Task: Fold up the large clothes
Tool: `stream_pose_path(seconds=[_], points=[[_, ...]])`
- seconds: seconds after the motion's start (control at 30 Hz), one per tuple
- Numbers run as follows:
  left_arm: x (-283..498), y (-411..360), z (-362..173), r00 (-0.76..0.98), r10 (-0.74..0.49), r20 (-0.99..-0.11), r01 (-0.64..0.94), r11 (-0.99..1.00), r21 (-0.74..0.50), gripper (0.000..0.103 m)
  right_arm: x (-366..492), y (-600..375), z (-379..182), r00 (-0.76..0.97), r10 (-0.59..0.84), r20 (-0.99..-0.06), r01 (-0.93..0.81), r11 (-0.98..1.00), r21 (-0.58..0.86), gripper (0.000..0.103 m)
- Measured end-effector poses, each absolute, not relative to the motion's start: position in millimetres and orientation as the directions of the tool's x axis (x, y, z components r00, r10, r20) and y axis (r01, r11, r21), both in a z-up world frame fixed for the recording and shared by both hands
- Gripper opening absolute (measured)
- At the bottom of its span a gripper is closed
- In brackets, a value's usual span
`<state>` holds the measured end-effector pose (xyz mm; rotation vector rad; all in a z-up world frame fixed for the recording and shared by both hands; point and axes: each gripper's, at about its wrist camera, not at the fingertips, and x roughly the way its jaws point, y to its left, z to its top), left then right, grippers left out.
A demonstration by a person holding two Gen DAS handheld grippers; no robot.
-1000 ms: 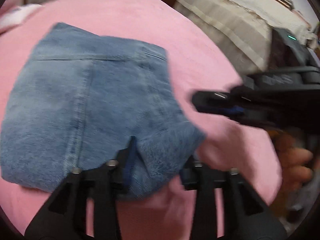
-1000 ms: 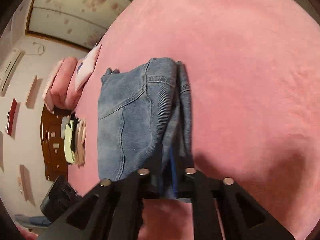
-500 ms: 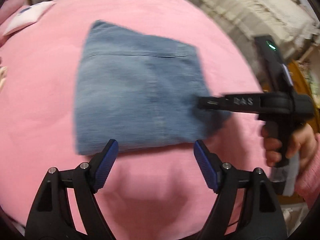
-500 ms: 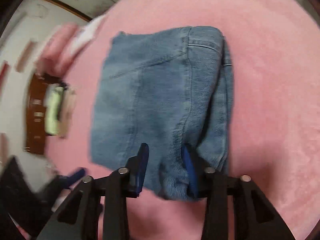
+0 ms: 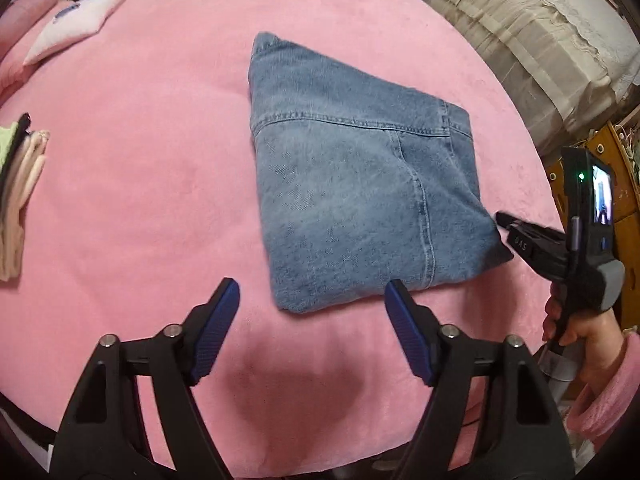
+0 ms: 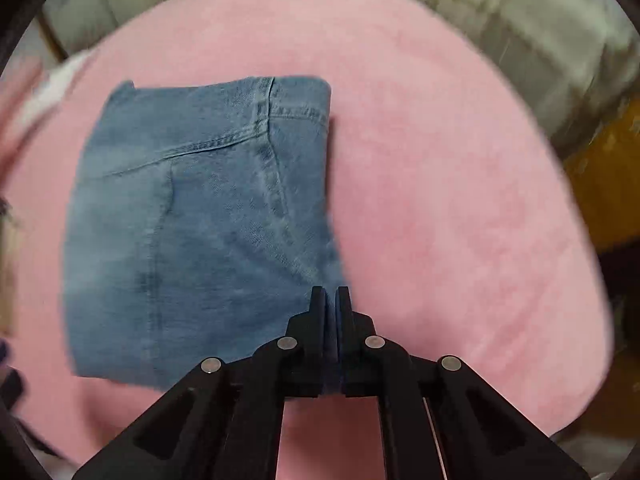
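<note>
Blue jeans, folded into a compact square, lie flat on a pink blanket; they also show in the right wrist view. My left gripper is open and empty, held just short of the jeans' near edge. My right gripper has its jaws closed together with nothing between them, at the jeans' near right corner. In the left wrist view its tip sits right at the jeans' right corner; whether it touches the denim I cannot tell.
A stack of folded light clothes lies at the left edge of the blanket. A small white pillow lies at the far left. A beige covered bed and wooden furniture stand to the right.
Both grippers let go of the jeans and drew back from them. The left opened wide; the right opened, then closed empty. The jeans now lie flat on the blanket.
</note>
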<state>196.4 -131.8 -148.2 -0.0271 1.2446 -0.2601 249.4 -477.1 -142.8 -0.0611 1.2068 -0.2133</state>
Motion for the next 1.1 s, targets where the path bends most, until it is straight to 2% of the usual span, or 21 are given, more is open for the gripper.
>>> stream_pose_path(seconds=[0.07,0.13,0.2,0.3,0.37,0.47,0.53,0.57,0.67,0.73,0.77,0.8,0.87,0.93,1.07,1.1], points=[[205,-133,-153,0.283,-0.213,-0.935,0.167,0.971,-0.171,0.062,248,-473,-130,0.389,-0.289,-0.875,0.171,0.956,-0.239,0.003],[212,-136,-158,0.279,-0.217,-0.936,0.158,0.971,-0.178,0.049,240,-481,-108,0.463,-0.219,-0.859,0.230,0.965,-0.122,0.007],[221,-143,-162,0.262,-0.238,-0.935,0.153,0.967,-0.203,0.027,234,-481,-97,0.527,-0.056,-0.848,0.208,0.976,0.064,0.009],[242,-153,-186,0.200,-0.316,-0.927,0.109,0.948,-0.300,0.010,240,-463,-108,0.444,0.219,-0.869,0.035,0.965,0.261,0.009],[252,-164,-204,0.154,-0.349,-0.924,0.106,0.936,-0.336,0.006,241,-442,-120,0.357,0.378,-0.854,-0.078,0.923,0.376,0.009],[256,-178,-238,0.098,-0.281,-0.955,0.113,0.956,-0.270,0.004,246,-408,-147,0.195,0.526,-0.828,-0.173,0.849,0.499,0.008],[258,-170,-256,0.082,-0.293,-0.953,0.052,0.956,-0.290,0.002,250,-394,-175,0.082,0.489,-0.869,-0.164,0.866,0.472,0.003],[258,-159,-262,0.081,-0.343,-0.936,-0.021,0.938,-0.346,0.001,249,-395,-182,0.084,0.464,-0.882,-0.173,0.878,0.446,0.000],[252,-137,-266,0.103,-0.431,-0.897,-0.132,0.888,-0.441,0.001,243,-414,-180,0.119,0.486,-0.866,-0.195,0.867,0.459,0.000],[247,-135,-265,0.123,-0.434,-0.892,-0.107,0.888,-0.447,0.001,239,-441,-173,0.189,0.388,-0.902,-0.153,0.919,0.363,0.000],[244,-135,-264,0.127,-0.429,-0.894,-0.091,0.893,-0.441,0.001,236,-463,-170,0.244,0.276,-0.930,-0.090,0.961,0.261,0.000],[243,-137,-263,0.127,-0.427,-0.895,-0.084,0.895,-0.438,0.001,235,-481,-170,0.267,0.245,-0.932,-0.039,0.969,0.243,0.000],[242,-141,-257,0.124,-0.409,-0.904,-0.069,0.905,-0.419,0.001,232,-516,-169,0.265,0.328,-0.907,0.039,0.936,0.350,0.000],[240,-148,-253,0.121,-0.385,-0.915,-0.045,0.919,-0.392,0.001,231,-513,-161,0.258,0.292,-0.921,-0.034,0.955,0.293,0.000],[247,-156,-239,0.113,-0.314,-0.943,0.012,0.949,-0.315,0.000,232,-467,-151,0.291,0.072,-0.954,-0.205,0.979,0.011,0.000],[248,-159,-233,0.123,-0.298,-0.946,0.043,0.954,-0.295,0.000,232,-457,-145,0.314,0.068,-0.947,-0.222,0.975,-0.004,0.000]])
